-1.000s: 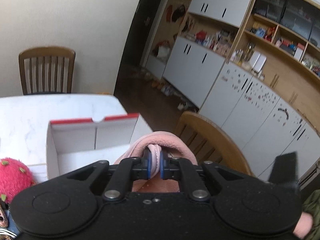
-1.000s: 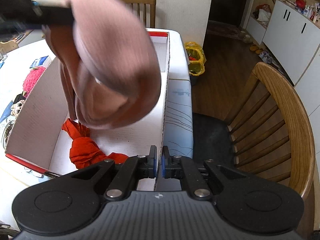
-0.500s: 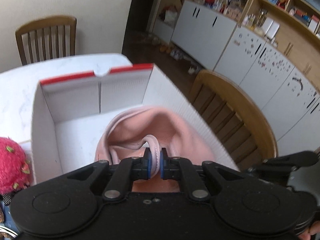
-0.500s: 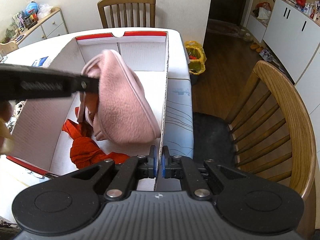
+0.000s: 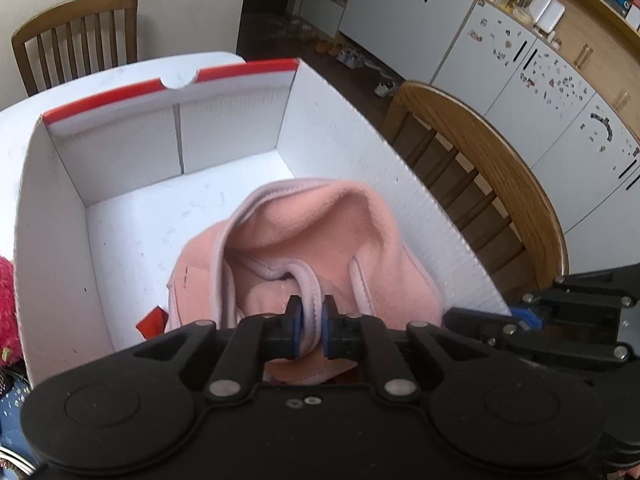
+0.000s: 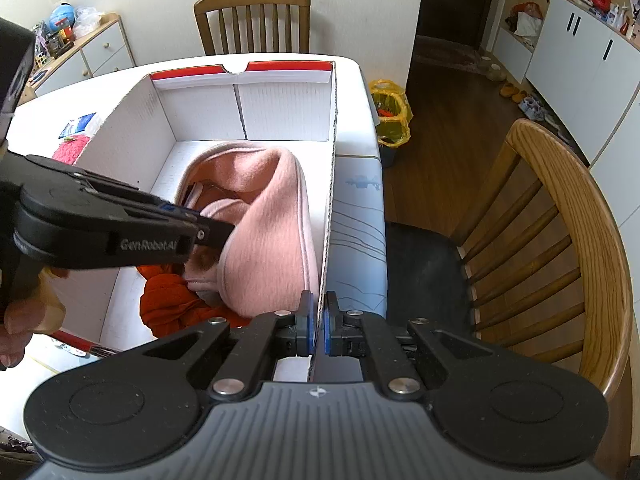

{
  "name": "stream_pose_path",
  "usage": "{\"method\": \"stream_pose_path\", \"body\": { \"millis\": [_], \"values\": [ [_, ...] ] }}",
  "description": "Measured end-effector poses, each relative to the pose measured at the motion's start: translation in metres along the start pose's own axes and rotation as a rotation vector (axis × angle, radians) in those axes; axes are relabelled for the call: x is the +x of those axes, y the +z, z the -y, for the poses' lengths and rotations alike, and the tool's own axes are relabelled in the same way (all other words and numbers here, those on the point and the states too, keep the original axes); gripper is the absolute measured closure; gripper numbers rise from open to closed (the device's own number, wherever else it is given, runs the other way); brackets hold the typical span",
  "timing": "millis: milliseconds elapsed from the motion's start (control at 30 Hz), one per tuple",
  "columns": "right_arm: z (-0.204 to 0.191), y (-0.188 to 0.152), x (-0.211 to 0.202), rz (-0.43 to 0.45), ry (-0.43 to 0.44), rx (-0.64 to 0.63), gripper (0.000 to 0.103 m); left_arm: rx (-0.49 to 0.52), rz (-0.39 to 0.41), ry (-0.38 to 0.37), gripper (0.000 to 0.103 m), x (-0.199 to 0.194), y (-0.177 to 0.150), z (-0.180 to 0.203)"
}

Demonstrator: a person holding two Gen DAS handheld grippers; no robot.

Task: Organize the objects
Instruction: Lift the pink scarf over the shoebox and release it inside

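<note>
The left gripper (image 5: 307, 322) is reaching down into the white corrugated box (image 5: 332, 128) and its jaws, which have just been opening slightly, are still pinching the pale trim of the pink fleece garment (image 5: 320, 236) between the blue pads. In the right wrist view the garment (image 6: 264, 236) is lying inside the box (image 6: 280, 112), bunched against the right-hand wall and resting partly on a red-orange cloth (image 6: 172, 300) at the near end of the box floor (only a small red corner of that cloth (image 5: 152, 320) is showing in the left wrist view). The left gripper (image 6: 208, 232) is entering from the left side of that view, with a hand (image 6: 20, 320) wrapping its grip below. The right gripper (image 6: 316, 328) is sitting at the near right corner of the box with its fingers pressed nearly together, and the thin edge of the right-hand box wall is standing between the pads; whether the pads are actually clamping that edge cannot be determined. The box is standing on a white table (image 6: 360, 208). A fuzzy pink toy (image 5: 6, 304) is lying on the table just outside the left wall of the box. A wooden chair (image 6: 560, 248) is standing beside the table on the right, and a second chair (image 6: 252, 20) is standing at the far end.
</note>
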State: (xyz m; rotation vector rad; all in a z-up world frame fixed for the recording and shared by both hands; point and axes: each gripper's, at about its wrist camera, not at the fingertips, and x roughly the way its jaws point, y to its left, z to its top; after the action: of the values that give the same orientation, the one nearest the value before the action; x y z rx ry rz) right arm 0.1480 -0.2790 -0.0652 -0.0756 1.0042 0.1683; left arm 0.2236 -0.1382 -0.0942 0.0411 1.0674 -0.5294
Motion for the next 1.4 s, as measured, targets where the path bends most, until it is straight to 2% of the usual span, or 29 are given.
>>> {"method": "stream_pose_path", "body": {
  "millis": [433, 900, 1233, 1400],
  "values": [
    [0.001, 0.001, 0.001, -0.003, -0.005, 0.013, 0.099, 0.006, 0.023, 0.019, 0.075, -0.019, -0.011, -0.001],
    [-0.003, 0.002, 0.000, -0.007, -0.027, 0.008, 0.099, -0.015, 0.134, 0.025, 0.060, -0.074, -0.025, -0.011],
    [-0.007, 0.001, -0.002, -0.013, -0.047, -0.009, 0.099, -0.079, 0.218, 0.092, 0.043, -0.118, -0.043, -0.043],
    [-0.009, 0.002, -0.002, -0.015, -0.058, -0.016, 0.099, -0.126, 0.254, 0.155, 0.032, -0.136, -0.052, -0.068]
  ]
}}
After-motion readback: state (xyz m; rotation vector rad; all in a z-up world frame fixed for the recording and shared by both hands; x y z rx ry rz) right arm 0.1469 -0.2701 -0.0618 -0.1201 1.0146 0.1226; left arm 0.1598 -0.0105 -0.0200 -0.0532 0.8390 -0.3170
